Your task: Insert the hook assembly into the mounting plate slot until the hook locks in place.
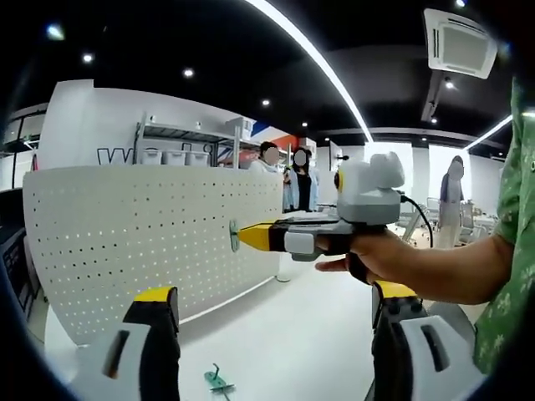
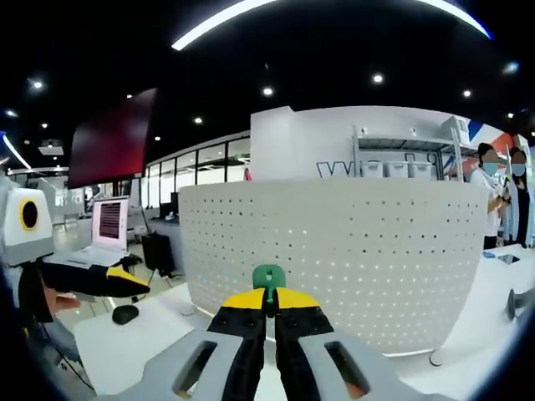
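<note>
Two jaws of the right gripper [image 2: 269, 316] are pinched together on a green hook assembly [image 2: 269, 278] at lower centre of the right gripper view, its head right against the white perforated mounting plate [image 2: 334, 259]. In the left gripper view the same tool's yellow tip presses the hook at mid-frame. Left gripper [image 1: 276, 305]: jaws spread wide, nothing between them. A second green hook [image 1: 216, 380] lies on the white table [image 1: 284, 342], bottom centre. Several people stand in the background, upper right.
</note>
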